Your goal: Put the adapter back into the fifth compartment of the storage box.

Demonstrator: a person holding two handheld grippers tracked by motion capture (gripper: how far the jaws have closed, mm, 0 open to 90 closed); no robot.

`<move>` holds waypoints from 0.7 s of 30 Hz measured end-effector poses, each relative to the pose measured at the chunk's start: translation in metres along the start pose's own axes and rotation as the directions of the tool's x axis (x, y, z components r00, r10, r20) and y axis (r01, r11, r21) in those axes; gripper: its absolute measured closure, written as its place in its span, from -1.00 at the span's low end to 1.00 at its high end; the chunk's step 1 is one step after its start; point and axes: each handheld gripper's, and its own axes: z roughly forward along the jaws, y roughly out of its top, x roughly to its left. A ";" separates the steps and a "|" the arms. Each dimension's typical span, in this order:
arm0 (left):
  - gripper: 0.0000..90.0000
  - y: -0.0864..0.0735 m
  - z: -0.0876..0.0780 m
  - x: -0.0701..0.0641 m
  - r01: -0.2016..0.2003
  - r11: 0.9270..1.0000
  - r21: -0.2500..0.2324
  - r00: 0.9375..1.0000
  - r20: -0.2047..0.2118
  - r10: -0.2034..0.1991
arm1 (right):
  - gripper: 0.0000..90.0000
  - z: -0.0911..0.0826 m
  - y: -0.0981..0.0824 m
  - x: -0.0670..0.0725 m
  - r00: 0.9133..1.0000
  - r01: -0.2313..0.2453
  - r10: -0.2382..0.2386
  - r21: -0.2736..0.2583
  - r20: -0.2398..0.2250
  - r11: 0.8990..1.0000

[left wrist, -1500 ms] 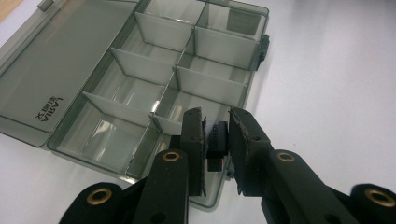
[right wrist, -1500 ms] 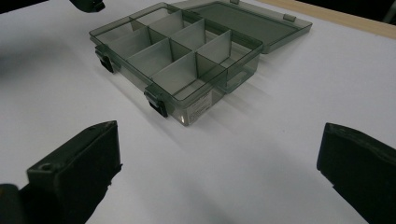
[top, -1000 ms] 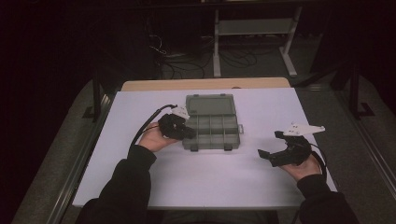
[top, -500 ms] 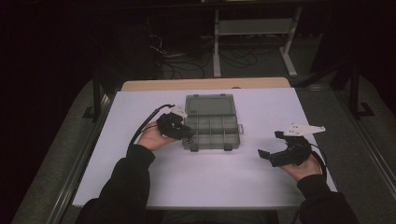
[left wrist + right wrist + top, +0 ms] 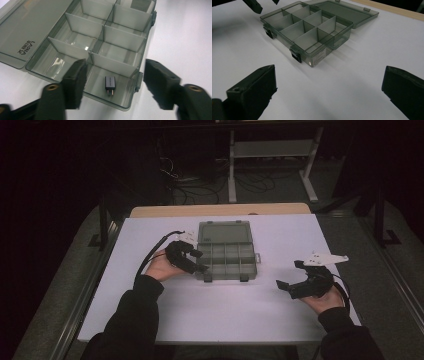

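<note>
A smoky clear organizer box (image 5: 250, 270) lies open mid-table, its lid (image 5: 224, 232) flat behind it. My left gripper (image 5: 200, 261) hovers at the box's near left corner. Its jaws have just been opening and grip nothing. In the left gripper view, a small grey plug adapter (image 5: 110, 83) rests on the floor of the corner compartment, below the open left gripper (image 5: 115, 72); the other compartments of the box (image 5: 85, 25) look bare. My right gripper (image 5: 289, 274) stands open over bare table to the box's right. In the right gripper view, the box (image 5: 312, 27) lies beyond the right gripper (image 5: 329, 75).
The white table top (image 5: 225, 315) spreads around the box, with a wooden strip (image 5: 220, 210) at its far edge. Behind the table, a metal stand (image 5: 272, 150) and loose cables (image 5: 185, 177) sit on the dark floor. The left gripper's jaw (image 5: 253, 6) shows beyond the box.
The left gripper's jaws have parted at the box's near left corner. Both hands have kept their places, and the right gripper stays open.
</note>
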 end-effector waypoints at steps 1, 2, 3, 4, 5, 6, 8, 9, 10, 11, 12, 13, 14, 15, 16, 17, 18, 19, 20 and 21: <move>-0.38 0.000 -0.003 -0.001 -0.003 1.000 -0.011 1.000 0.004 0.003 | -1.00 0.000 0.000 0.000 1.000 0.000 0.000 0.000 -0.003 1.000; -0.39 0.000 -0.003 -0.001 -0.003 1.000 -0.011 1.000 0.004 0.003 | -1.00 0.000 0.000 0.000 1.000 0.000 0.000 0.000 -0.003 1.000; -0.39 0.000 -0.003 -0.001 -0.003 1.000 -0.011 1.000 0.004 0.003 | -1.00 0.000 0.000 0.000 1.000 0.000 0.000 0.000 -0.004 1.000; -0.39 0.001 -0.005 -0.002 -0.004 1.000 -0.022 1.000 0.008 0.004 | -1.00 0.000 0.000 0.000 1.000 0.000 0.000 0.000 -0.004 1.000; -0.47 0.001 -0.007 -0.003 -0.004 1.000 -0.031 1.000 0.001 0.004 | -1.00 0.000 0.000 0.000 1.000 0.000 0.000 -0.002 -0.005 1.000; -0.55 0.001 -0.008 -0.004 0.002 0.999 -0.040 1.000 -0.010 -0.002 | -1.00 -0.001 0.000 0.000 1.000 -0.001 0.001 -0.002 -0.005 1.000; -0.71 0.002 -0.010 -0.005 0.001 0.999 -0.047 1.000 -0.020 -0.002 | -1.00 -0.001 0.000 0.000 1.000 -0.002 0.002 -0.004 -0.006 1.000; -0.71 0.002 -0.012 -0.005 0.000 0.999 -0.050 1.000 -0.019 -0.001 | -1.00 -0.001 0.000 0.000 1.000 -0.002 0.002 -0.004 -0.005 1.000; -0.73 0.002 -0.013 -0.006 0.004 0.998 -0.058 1.000 -0.015 -0.005 | -1.00 -0.001 0.000 0.000 1.000 -0.002 0.002 -0.004 -0.006 1.000; -0.76 0.002 -0.015 -0.006 0.002 0.998 -0.066 1.000 -0.016 -0.004 | -1.00 -0.001 0.000 0.000 1.000 -0.002 0.002 -0.003 -0.007 1.000; -0.79 0.002 -0.015 -0.006 0.002 0.998 -0.066 1.000 -0.016 -0.004 | -1.00 -0.001 0.000 0.000 1.000 -0.002 0.002 -0.003 -0.007 1.000; -0.79 0.002 -0.015 -0.006 0.002 0.998 -0.066 1.000 -0.016 -0.004 | -1.00 -0.001 0.000 0.000 1.000 -0.002 0.002 -0.003 -0.008 1.000; -0.88 0.002 -0.020 -0.008 0.006 0.997 -0.083 1.000 -0.008 -0.007 | -1.00 -0.001 0.000 0.000 1.000 -0.002 0.002 -0.004 -0.008 1.000; -0.91 0.002 -0.021 -0.008 0.007 0.997 -0.083 1.000 -0.004 -0.008 | -1.00 -0.001 0.000 0.000 1.000 -0.002 0.002 -0.004 -0.008 1.000; -0.94 0.002 -0.021 -0.009 0.007 0.997 -0.081 1.000 -0.004 -0.007 | -1.00 -0.001 0.000 0.000 1.000 -0.002 0.002 -0.004 -0.008 1.000; -0.98 0.002 -0.022 -0.009 0.007 0.997 -0.079 1.000 -0.004 -0.007 | -1.00 -0.001 0.000 0.000 1.000 -0.001 0.001 -0.004 -0.007 1.000; -1.00 0.002 -0.022 -0.009 0.007 0.997 -0.079 1.000 -0.004 -0.007 | -1.00 -0.001 0.000 0.000 1.000 -0.001 0.001 -0.004 -0.007 1.000; -1.00 0.002 -0.024 -0.010 0.005 0.997 -0.076 1.000 -0.006 -0.006 | -1.00 -0.001 0.000 0.000 1.000 -0.002 0.002 -0.004 -0.007 1.000; -1.00 0.000 -0.027 -0.011 0.005 0.996 -0.091 1.000 -0.017 -0.007 | -1.00 -0.001 0.000 0.000 1.000 -0.002 0.002 -0.004 -0.006 1.000; -1.00 0.000 -0.029 -0.012 0.002 0.995 -0.095 1.000 -0.025 -0.004 | -1.00 -0.001 0.000 0.000 1.000 -0.002 0.002 -0.004 -0.006 1.000</move>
